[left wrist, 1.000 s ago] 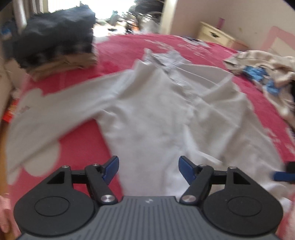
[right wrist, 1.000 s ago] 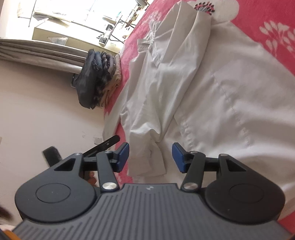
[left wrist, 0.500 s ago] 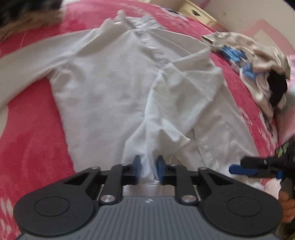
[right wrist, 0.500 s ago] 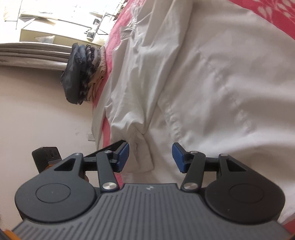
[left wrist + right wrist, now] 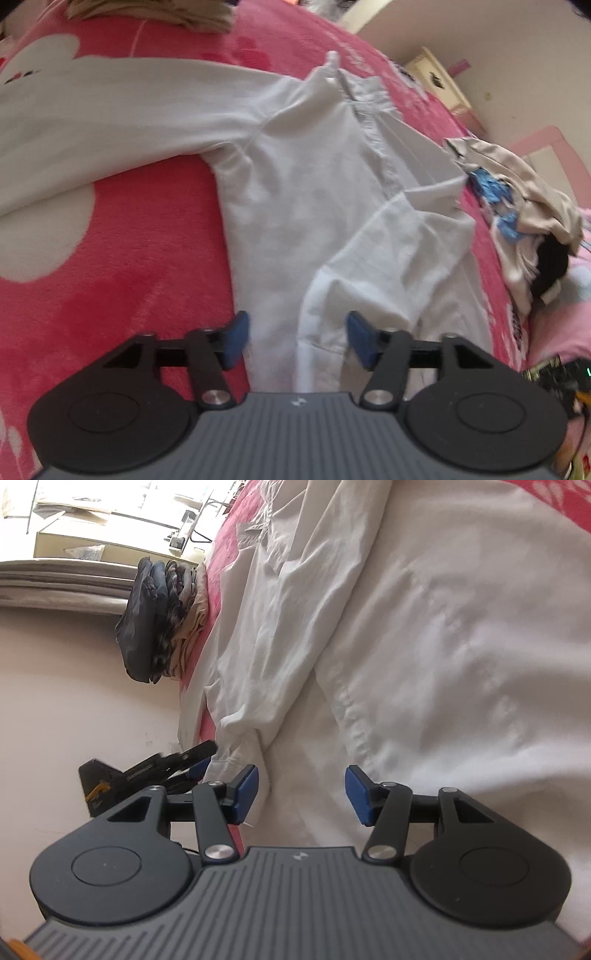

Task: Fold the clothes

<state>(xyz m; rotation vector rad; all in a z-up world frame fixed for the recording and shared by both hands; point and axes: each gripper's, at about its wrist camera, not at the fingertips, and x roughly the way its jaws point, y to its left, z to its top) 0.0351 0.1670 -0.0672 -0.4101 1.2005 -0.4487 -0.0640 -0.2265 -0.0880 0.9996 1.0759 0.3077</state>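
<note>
Left wrist view: my left tool (image 5: 297, 341) stands with its jaws apart, having just been opening; the white shirt (image 5: 314, 206) lies beneath and between the blue pads (image 5: 236, 341), but neither pad presses on the cloth, so it is released. A folded-over sleeve end with its cuff sits in the gap, nearer the right-hand pad.

Right wrist view: my right tool (image 5: 301, 794) is likewise parted at a middling width, over the hem region of the same shirt, gripping nothing. The left tool shows at the picture's left, just beside the sleeve cuff (image 5: 231, 753).

The shirt lies spread flat on a bed with a red and pink cover (image 5: 110, 280) bearing white printed shapes. One sleeve (image 5: 110, 110) stretches out to the left; the collar (image 5: 365, 96) points to the far side of the bed. A heap of unfolded clothes (image 5: 524, 206), beige with blue, lies well apart to the right. A stack of folded garments (image 5: 162, 616), dark over tan, sits at the far corner. A pale cabinet (image 5: 439, 81) stands by the wall.

No legible writing or brand is visible; a small emblem on each tool body is too small to read.
</note>
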